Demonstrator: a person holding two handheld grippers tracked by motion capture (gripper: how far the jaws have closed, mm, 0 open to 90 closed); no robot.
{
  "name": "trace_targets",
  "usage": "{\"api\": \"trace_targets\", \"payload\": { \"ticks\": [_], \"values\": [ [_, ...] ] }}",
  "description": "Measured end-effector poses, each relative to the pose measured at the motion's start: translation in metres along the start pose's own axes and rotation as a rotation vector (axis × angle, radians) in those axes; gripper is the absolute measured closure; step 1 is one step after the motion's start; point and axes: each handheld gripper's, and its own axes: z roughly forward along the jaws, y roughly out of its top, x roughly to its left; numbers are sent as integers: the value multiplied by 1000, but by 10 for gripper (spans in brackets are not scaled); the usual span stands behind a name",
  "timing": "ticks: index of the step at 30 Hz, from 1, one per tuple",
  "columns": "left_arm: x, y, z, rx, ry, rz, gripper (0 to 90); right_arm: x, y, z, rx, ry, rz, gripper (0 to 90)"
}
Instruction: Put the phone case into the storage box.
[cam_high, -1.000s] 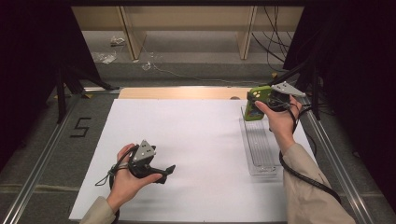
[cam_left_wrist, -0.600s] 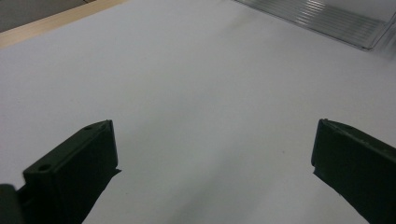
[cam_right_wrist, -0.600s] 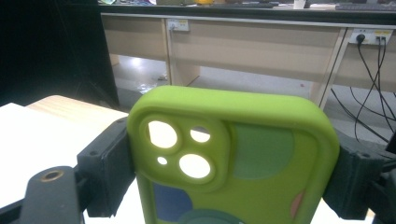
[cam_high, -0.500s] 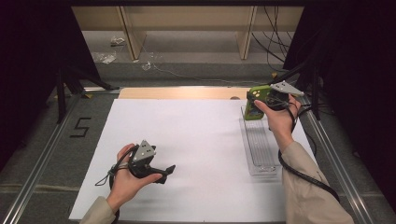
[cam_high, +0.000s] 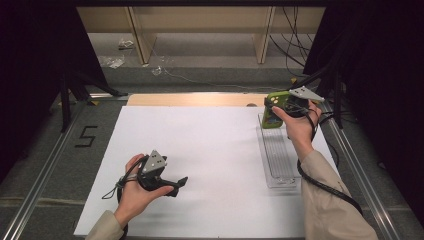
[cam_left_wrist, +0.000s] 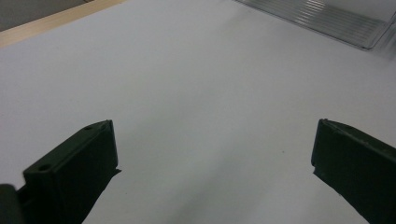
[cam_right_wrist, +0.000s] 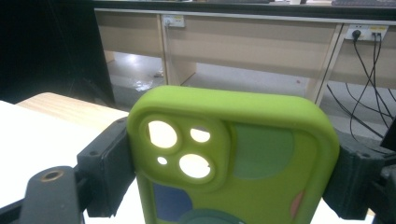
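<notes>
A lime-green phone case (cam_right_wrist: 233, 154) with camera cut-outs stands upright between the jaws of my right gripper (cam_right_wrist: 224, 177), which is shut on its two sides. In the high view the case (cam_high: 274, 107) hangs at the far right of the table, just above the far end of a clear plastic tray (cam_high: 280, 155). My left gripper (cam_high: 177, 186) rests low over the white sheet (cam_high: 200, 145) near the front left. Its jaws stand wide apart in the left gripper view (cam_left_wrist: 212, 163), with only bare sheet between them.
The clear ribbed tray (cam_left_wrist: 327, 18) lies lengthwise along the right side of the white sheet. A wooden board edge (cam_high: 190, 99) runs behind the sheet. Metal rails (cam_high: 360, 170) border the table left and right, with cables trailing at the back right.
</notes>
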Motion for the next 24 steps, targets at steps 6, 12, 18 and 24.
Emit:
{"api": "trace_targets", "payload": {
  "ticks": [6, 12, 18, 24],
  "values": [
    [0, 0, 0, 1, -1, -1, 0, -1, -1, 3, 6, -7, 0, 179],
    [0, 0, 1, 0, -1, -2, 0, -2, -2, 6, 12, -12, 3, 179],
    [0, 0, 0, 0, 0, -1, 0, -3, -3, 8, 16, -18, 4, 179],
    [0, 0, 0, 0, 0, -1, 0, -3, -4, 11, 24, -22, 2, 179]
  ]
}}
